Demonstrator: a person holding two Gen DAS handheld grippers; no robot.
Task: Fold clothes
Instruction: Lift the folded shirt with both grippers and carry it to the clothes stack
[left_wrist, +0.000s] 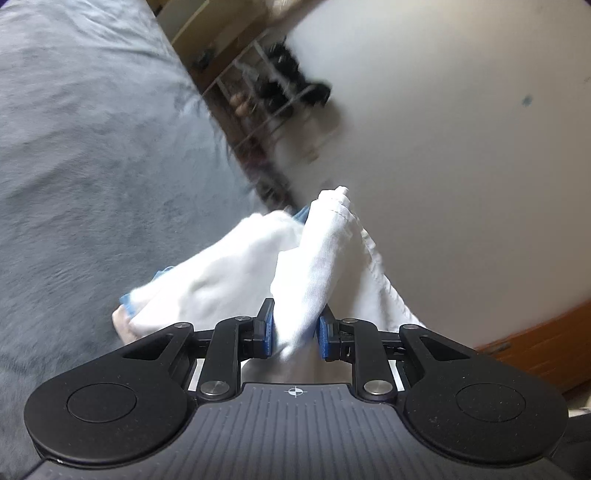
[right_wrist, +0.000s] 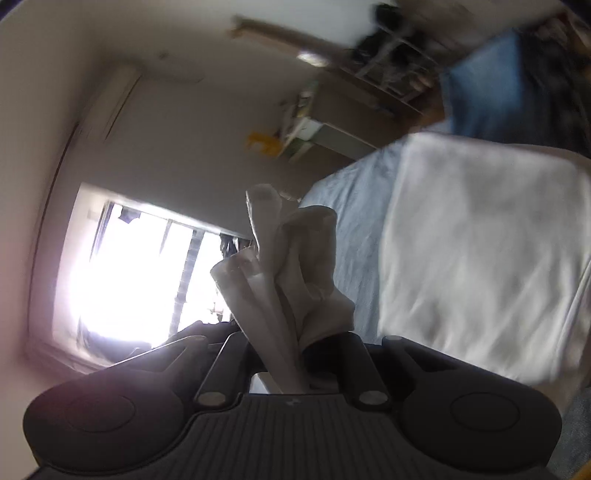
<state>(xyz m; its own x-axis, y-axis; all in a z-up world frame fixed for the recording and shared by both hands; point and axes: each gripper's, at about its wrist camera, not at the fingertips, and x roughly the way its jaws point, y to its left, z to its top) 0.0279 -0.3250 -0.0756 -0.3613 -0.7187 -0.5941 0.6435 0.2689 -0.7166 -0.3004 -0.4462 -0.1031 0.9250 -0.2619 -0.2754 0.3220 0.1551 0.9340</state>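
A white garment (left_wrist: 303, 266) with a bit of blue trim is bunched between the blue pads of my left gripper (left_wrist: 295, 332), which is shut on it; the cloth trails off to the left over a grey bed cover (left_wrist: 92, 166). In the right wrist view another bunched part of the white garment (right_wrist: 288, 266) stands up out of my right gripper (right_wrist: 295, 354), which is shut on it. The rest of the white cloth (right_wrist: 480, 258) spreads flat on the right, above the grey-blue bedding (right_wrist: 354, 221). Both pictures are blurred by motion.
A wire rack with dark items (left_wrist: 273, 92) stands by a white wall beyond the bed's edge. A bright window (right_wrist: 140, 266), a wall air conditioner (right_wrist: 110, 99) and shelves (right_wrist: 314, 129) show in the right wrist view. A person in blue clothing (right_wrist: 487, 85) is at the upper right.
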